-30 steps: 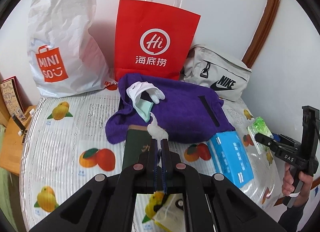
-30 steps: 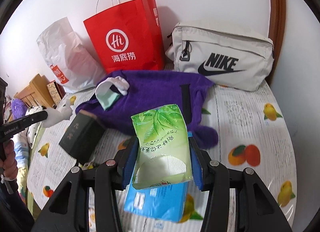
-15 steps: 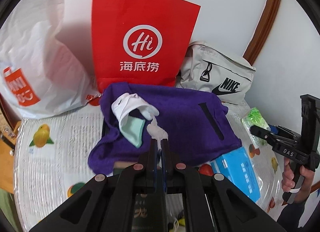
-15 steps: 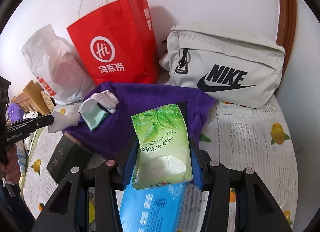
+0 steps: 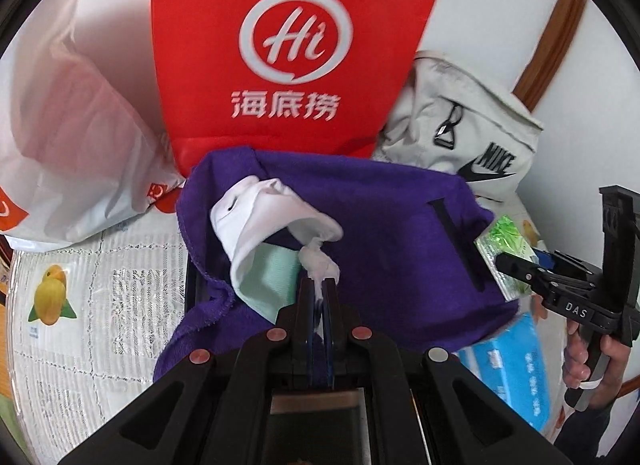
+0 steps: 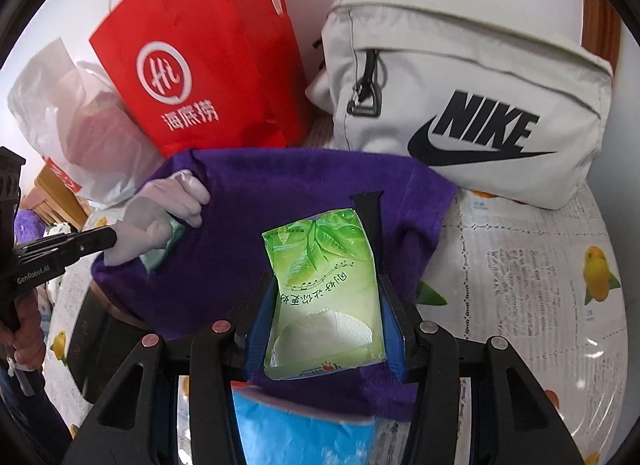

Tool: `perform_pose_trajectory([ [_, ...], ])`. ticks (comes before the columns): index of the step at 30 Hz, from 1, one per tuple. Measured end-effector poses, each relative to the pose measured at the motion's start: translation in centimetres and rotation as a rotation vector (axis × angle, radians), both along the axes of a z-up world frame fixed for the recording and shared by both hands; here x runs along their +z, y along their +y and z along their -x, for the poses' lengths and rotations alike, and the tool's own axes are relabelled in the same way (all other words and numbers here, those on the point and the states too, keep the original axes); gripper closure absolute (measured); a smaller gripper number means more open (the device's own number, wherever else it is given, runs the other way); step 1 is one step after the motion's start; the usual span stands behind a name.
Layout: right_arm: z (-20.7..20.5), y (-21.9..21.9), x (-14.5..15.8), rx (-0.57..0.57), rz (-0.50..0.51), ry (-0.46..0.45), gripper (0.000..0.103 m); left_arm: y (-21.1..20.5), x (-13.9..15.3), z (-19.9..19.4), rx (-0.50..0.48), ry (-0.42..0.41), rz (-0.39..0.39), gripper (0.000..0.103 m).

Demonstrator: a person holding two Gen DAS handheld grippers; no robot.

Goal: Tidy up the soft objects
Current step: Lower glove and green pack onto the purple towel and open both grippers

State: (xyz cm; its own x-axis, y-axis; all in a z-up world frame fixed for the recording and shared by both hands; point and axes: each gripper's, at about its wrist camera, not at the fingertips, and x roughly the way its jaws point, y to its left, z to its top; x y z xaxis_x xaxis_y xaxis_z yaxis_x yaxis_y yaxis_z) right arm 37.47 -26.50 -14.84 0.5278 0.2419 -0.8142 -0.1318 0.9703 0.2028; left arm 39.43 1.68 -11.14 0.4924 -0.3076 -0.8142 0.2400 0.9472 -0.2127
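Observation:
A purple towel (image 5: 380,233) lies on the table before the bags; it also shows in the right wrist view (image 6: 280,193). A white sock (image 5: 264,209) with a mint one under it rests on the towel. My left gripper (image 5: 319,285) is shut on a crumpled white tissue (image 5: 318,265), just above the towel beside the sock. My right gripper (image 6: 324,305) is shut on a green tissue pack (image 6: 324,289), held over the towel's right part; the pack also shows in the left wrist view (image 5: 506,249).
A red paper bag (image 5: 288,49), a white plastic bag (image 5: 72,137) and a grey Nike bag (image 6: 460,113) stand at the back against the wall. A blue tissue pack (image 6: 304,441) lies at the towel's near edge. A dark box (image 5: 316,425) sits under my left gripper.
Both grippers have moved forward toward the bags, over the purple towel. The left gripper with the tissue now sits by the white sock. Grips are unchanged.

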Motion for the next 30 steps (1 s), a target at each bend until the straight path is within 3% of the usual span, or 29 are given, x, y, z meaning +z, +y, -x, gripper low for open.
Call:
perform_pose_trajectory([
  [13,-1.4,0.2,-3.2,0.012,0.008,0.073,0.055,1.1,-2.8,-1.4,0.027,0.074,-0.014,0.098],
  [21,-1.7,0.6,-3.7,0.035,0.016,0.1,0.051,1.4,-2.9,-1.4,0.035,0.089,-0.035,0.097],
  [22,-1.8,0.7,-3.7,0.04,0.012,0.1,0.049,1.3,-2.8,-1.3,0.032,0.09,-0.037,0.096],
  [24,-1.7,0.7,-3.6,0.048,-0.002,0.095,0.044,1.1,-2.5,-1.1,0.026,0.091,-0.034,0.074],
  [26,-1.5,0.6,-3.3,0.049,-0.005,0.092,0.038,0.9,-2.1,-0.8,0.028,0.078,-0.046,0.058],
  [30,-0.9,0.3,-2.2,0.047,-0.008,0.075,0.038,0.8,-1.0,-0.2,0.028,0.051,-0.057,0.058],
])
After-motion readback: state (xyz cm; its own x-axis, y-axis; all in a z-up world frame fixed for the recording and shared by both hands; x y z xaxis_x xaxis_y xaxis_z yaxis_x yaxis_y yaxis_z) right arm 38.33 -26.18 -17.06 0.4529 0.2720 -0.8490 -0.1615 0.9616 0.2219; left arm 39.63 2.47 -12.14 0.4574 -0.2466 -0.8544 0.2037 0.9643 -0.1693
